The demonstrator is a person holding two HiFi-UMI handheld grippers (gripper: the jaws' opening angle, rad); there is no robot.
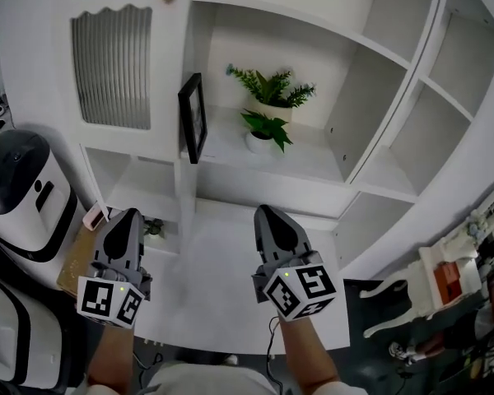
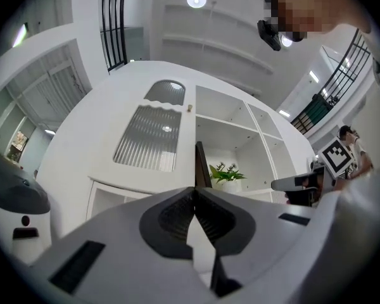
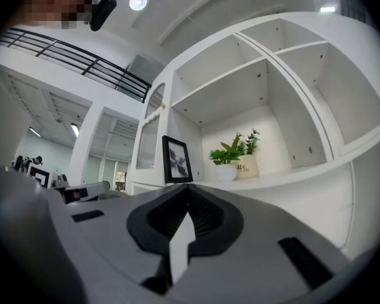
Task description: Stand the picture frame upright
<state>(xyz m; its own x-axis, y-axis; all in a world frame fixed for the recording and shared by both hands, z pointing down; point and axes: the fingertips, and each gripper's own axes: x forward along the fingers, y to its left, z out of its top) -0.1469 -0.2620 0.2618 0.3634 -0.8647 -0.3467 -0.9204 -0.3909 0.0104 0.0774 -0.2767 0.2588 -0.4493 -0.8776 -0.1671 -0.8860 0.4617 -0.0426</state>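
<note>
1. White shelving [image 1: 313,161] ahead; picture frame [image 1: 193,118] stands upright on it, potted plants [image 1: 265,130] at its 3 o'clock, ribbed door [image 1: 111,64] at 10 o'clock.
2. My left gripper [image 1: 130,215] and right gripper [image 1: 266,211] are pinched closed, empty.

Open shelf [image 1: 317,161] holds picture frame [image 1: 193,117] left, potted plants [image 1: 272,90] centre; right side free.

Beyond the jaws of the left gripper [image 2: 194,190], the picture frame [image 2: 200,164] shows only its edge, its foot hidden behind their tips.
</note>
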